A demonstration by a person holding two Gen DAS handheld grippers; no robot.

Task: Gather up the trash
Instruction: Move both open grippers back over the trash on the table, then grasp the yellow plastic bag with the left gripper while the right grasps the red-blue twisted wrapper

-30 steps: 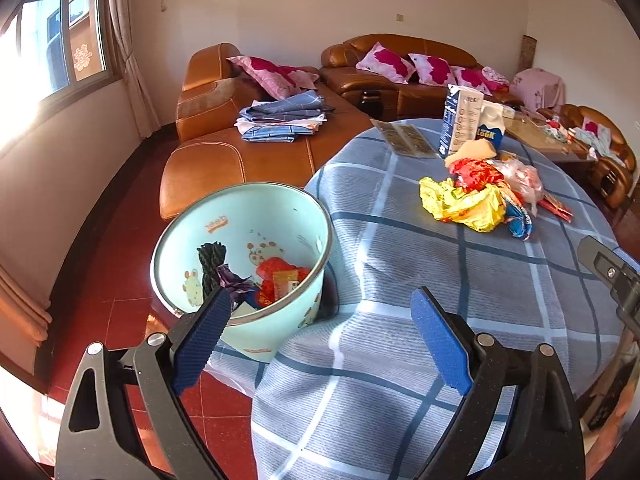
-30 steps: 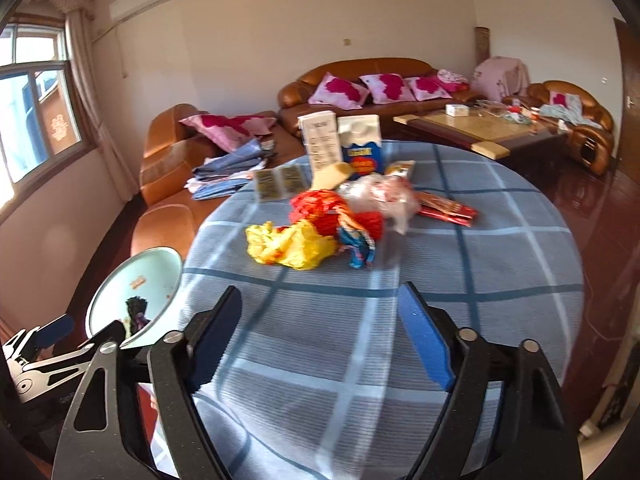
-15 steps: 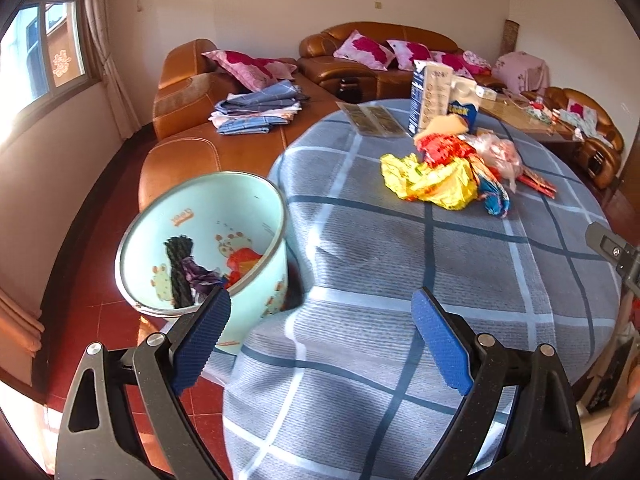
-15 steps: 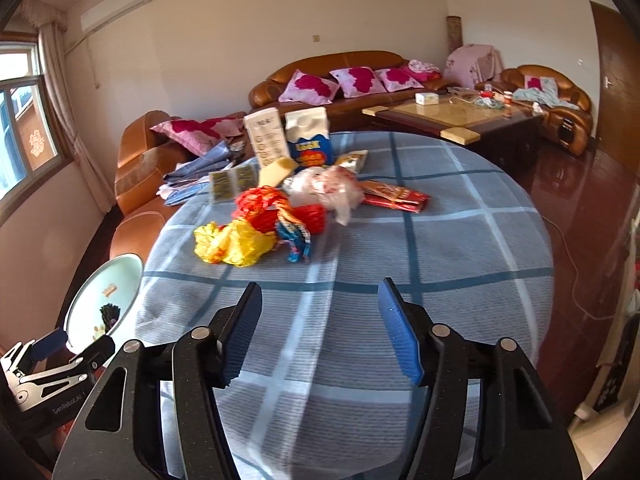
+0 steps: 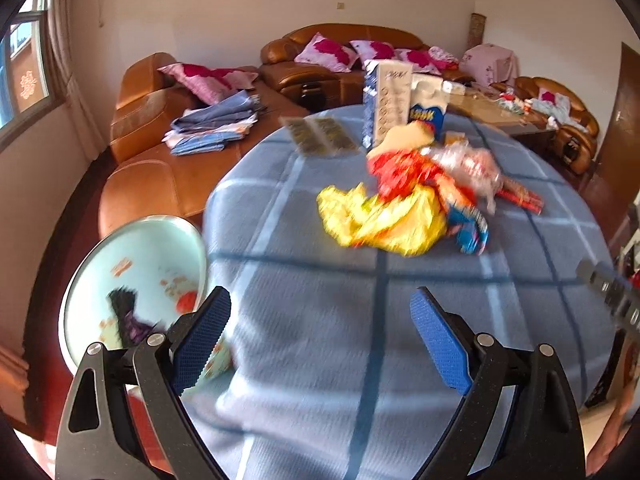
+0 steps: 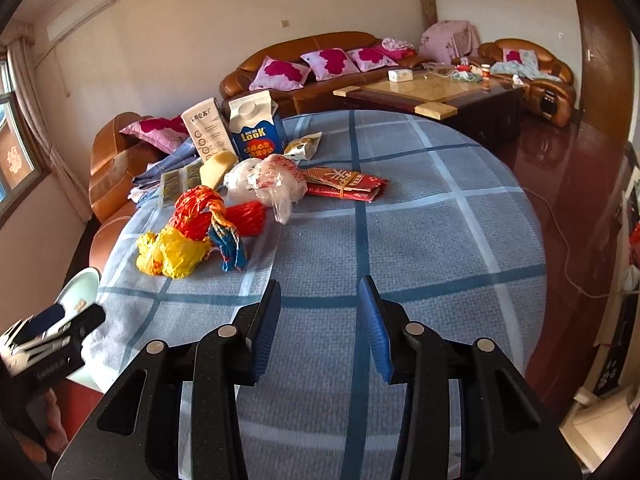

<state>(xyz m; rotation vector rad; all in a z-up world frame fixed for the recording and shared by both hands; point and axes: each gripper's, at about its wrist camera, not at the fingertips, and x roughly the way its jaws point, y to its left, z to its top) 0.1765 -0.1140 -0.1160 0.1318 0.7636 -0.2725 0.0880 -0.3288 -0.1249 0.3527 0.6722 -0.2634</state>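
1. The left gripper [image 5: 320, 328] stands wide at the bottom of its frame, nothing between the blue pads.
2. The right gripper [image 6: 320, 316] is narrow and closing, empty, over bare tablecloth [image 6: 440, 240].
3. The trash pile [image 6: 240, 204] (yellow, red, white wrappers) lies left of centre.
4. The pale green bin [image 5: 136, 276], already holding scraps, sits at lower left beside the table.

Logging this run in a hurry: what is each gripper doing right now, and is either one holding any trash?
Left gripper: open, nothing between its jaws.
Right gripper: jaws closing, nothing between them, holding no trash.
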